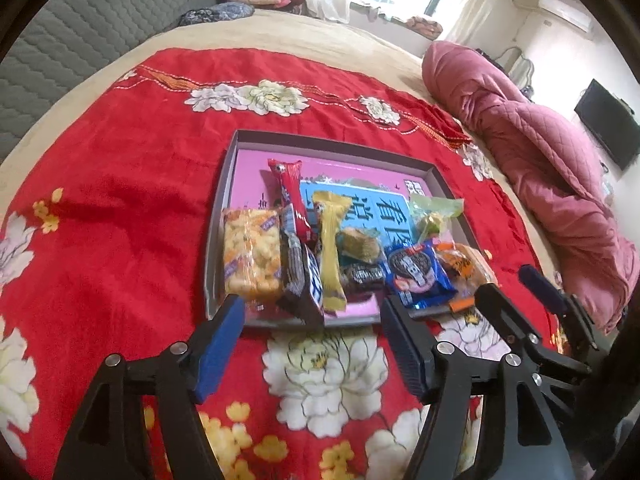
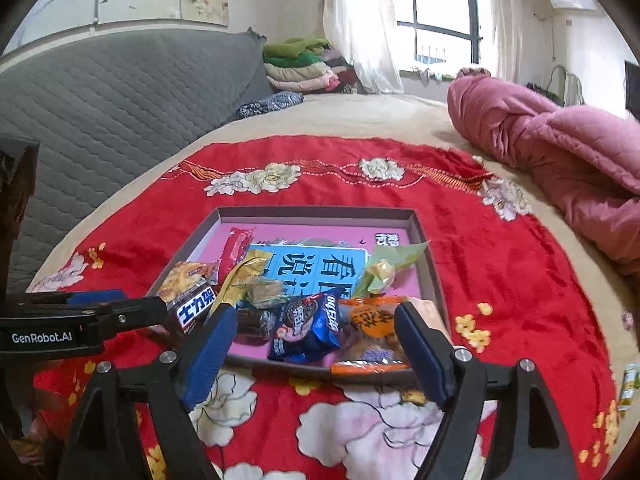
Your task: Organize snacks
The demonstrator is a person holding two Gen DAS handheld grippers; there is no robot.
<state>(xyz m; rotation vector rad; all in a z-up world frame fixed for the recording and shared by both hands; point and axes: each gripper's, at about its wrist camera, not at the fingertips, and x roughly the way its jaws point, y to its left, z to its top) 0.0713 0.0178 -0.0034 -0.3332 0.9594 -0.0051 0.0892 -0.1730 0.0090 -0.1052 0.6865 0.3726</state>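
A grey box lid [image 1: 224, 184] [image 2: 424, 240] with a pink floor lies on a red flowered blanket [image 1: 120, 200] [image 2: 520, 280]. Along its near side sit several snacks: a puffed-rice bar [image 1: 250, 256], a Snickers bar [image 1: 302, 280] [image 2: 192, 312], a red stick [image 1: 292, 196], a yellow stick [image 1: 330, 240], a blue Oreo pack [image 1: 418, 274] [image 2: 308, 328], an orange-wrapped cake [image 2: 368, 332] and a green candy [image 2: 380, 272]. My left gripper [image 1: 312, 344] stands open just short of the lid. My right gripper [image 2: 316, 356] is open too, nothing pressed between the pads.
A rolled pink quilt [image 1: 540, 152] [image 2: 560, 148] lies at the right of the bed. A grey quilted headboard [image 2: 120, 92] stands behind, with folded blankets [image 2: 304, 64] beside it. A small packet [image 2: 630, 384] lies at the blanket's right edge.
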